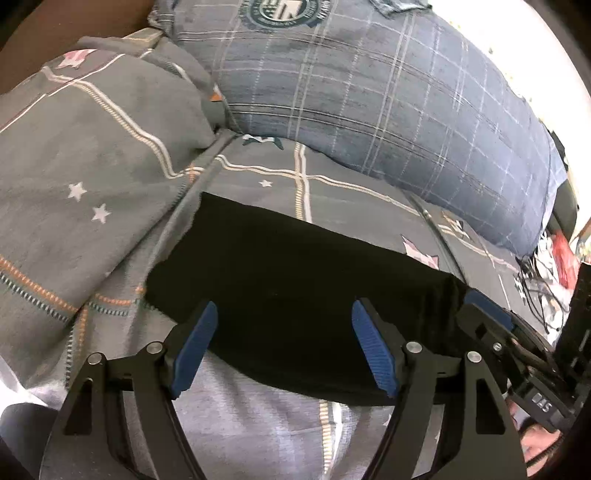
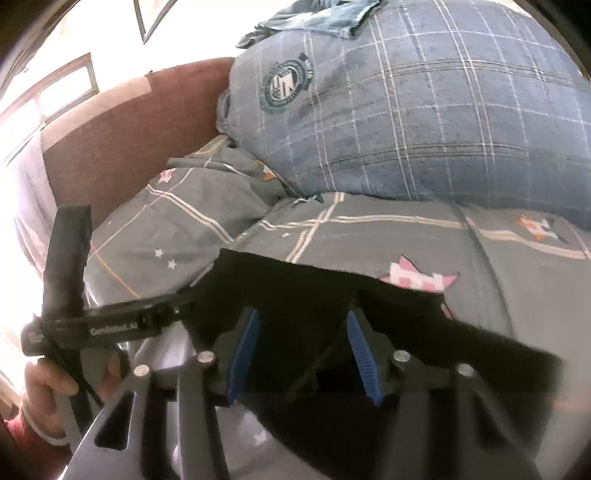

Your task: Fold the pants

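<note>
The black pants point(image 1: 295, 280) lie folded into a wide band on the grey star-patterned bedsheet point(image 1: 110, 155). My left gripper point(image 1: 284, 314) is open, its blue pads point(image 1: 195, 343) spread over the near edge of the pants. The right gripper shows at the pants' right end in the left wrist view point(image 1: 487, 310). In the right wrist view the pants point(image 2: 369, 302) fill the lower middle, and my right gripper point(image 2: 301, 321) is open with its blue pads point(image 2: 243, 350) over the black cloth. The left gripper's body point(image 2: 110, 325) is at the left there.
A big blue plaid pillow point(image 1: 388, 92) lies just behind the pants. A folded denim piece point(image 2: 317, 18) rests on top of it. A dark red headboard point(image 2: 147, 118) stands at the left. Cables and clutter point(image 1: 546, 266) lie off the bed's right side.
</note>
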Available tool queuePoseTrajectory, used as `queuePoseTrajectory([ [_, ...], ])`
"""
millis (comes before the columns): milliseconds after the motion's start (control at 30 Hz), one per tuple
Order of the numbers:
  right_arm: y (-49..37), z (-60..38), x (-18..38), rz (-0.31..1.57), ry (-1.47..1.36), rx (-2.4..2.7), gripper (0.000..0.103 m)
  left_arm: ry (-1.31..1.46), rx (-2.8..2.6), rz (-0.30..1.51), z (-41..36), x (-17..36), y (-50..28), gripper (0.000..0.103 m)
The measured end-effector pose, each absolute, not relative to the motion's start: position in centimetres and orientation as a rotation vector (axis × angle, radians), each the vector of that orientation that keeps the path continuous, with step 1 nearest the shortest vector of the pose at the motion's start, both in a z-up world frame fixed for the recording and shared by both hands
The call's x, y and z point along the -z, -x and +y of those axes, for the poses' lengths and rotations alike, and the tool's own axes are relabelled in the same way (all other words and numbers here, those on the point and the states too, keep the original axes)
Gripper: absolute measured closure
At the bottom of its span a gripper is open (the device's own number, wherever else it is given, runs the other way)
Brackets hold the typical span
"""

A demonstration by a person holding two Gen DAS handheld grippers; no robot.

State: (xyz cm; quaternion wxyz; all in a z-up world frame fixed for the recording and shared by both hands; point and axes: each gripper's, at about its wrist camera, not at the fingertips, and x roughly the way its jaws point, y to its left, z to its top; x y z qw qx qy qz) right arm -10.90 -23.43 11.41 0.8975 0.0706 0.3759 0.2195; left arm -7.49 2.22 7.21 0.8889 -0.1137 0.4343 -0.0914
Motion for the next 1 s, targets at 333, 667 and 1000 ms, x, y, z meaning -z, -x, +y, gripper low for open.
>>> queuePoseTrajectory([
  [333,5.9,-18.8,-11.7,0.814,-0.043,-0.593,0.036,0.491,0.127,0.898,7.1,-6.2,8.9,0.020],
  [667,-0.2,-11.5,-9.8,0.931,0.119,-0.712,0.029,0.571,0.099,0.969,7.6,-3.1,8.4,0.020],
  [1000,-5.8,-6.0,-4.7,1.130,0.132,-0.821,0.024,0.577,0.104,0.923,7.7,-2.5,7.3,0.016],
])
